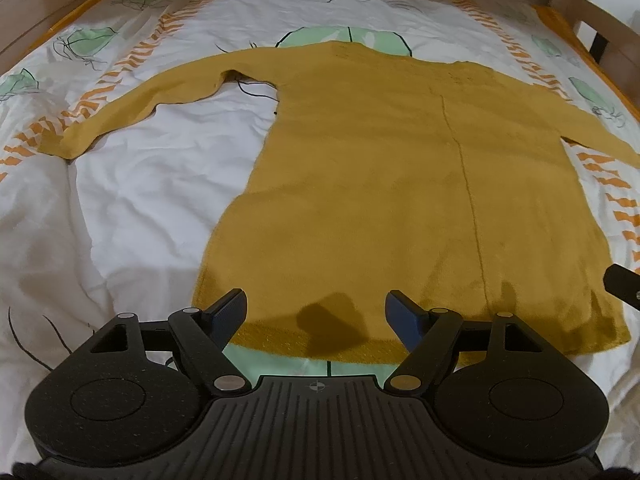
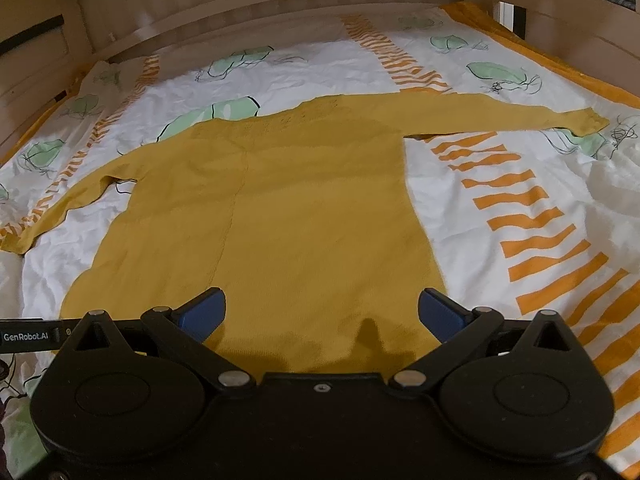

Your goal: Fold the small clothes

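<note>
A mustard-yellow long-sleeved sweater (image 1: 380, 184) lies flat on the bed, both sleeves spread out sideways and its hem toward me. My left gripper (image 1: 316, 316) hovers over the left part of the hem, jaws wide open, nothing between the blue pads (image 1: 230, 312). In the right wrist view the same sweater (image 2: 280, 208) fills the middle. My right gripper (image 2: 322, 312) is open above the right part of the hem, its blue pads (image 2: 440, 312) apart and bare. The tip of the right gripper (image 1: 622, 284) shows at the right edge of the left wrist view.
The bed cover (image 1: 140, 200) is white with green leaf prints and orange stripes, a little wrinkled. A wooden bed frame (image 2: 280, 12) runs along the far side and both ends. A side rail (image 1: 600, 8) stands at the right.
</note>
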`<state>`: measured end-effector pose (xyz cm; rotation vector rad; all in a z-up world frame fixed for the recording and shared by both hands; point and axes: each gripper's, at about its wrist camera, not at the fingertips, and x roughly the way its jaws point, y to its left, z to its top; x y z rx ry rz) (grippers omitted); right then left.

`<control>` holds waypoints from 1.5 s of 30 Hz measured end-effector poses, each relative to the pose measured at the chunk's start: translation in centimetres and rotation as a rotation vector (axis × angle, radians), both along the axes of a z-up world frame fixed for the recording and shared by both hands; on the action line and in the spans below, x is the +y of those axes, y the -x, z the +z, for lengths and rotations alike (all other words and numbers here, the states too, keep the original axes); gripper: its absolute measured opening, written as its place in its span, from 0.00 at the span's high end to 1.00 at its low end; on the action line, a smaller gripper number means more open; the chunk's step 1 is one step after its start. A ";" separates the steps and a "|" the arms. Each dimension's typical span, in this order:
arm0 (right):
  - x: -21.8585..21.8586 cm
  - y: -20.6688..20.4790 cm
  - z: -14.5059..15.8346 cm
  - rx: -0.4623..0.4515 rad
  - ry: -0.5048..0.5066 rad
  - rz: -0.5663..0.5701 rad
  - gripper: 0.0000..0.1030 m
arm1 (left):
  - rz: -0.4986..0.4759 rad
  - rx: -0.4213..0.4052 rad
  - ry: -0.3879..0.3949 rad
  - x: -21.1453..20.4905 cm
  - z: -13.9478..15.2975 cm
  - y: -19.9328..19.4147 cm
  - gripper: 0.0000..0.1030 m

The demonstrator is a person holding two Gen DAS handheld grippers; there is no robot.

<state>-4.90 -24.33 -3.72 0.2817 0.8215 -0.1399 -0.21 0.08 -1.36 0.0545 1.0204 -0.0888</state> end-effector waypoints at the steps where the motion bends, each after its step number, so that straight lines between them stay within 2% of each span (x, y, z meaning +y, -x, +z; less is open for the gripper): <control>1: 0.0 0.0 0.0 0.000 -0.001 0.001 0.01 | 0.000 0.000 0.000 0.0 0.0 0.0 0.27; 45: 0.1 -1.0 -0.9 0.028 -0.050 0.035 0.01 | 0.000 0.041 0.012 -0.1 -0.4 -0.8 0.27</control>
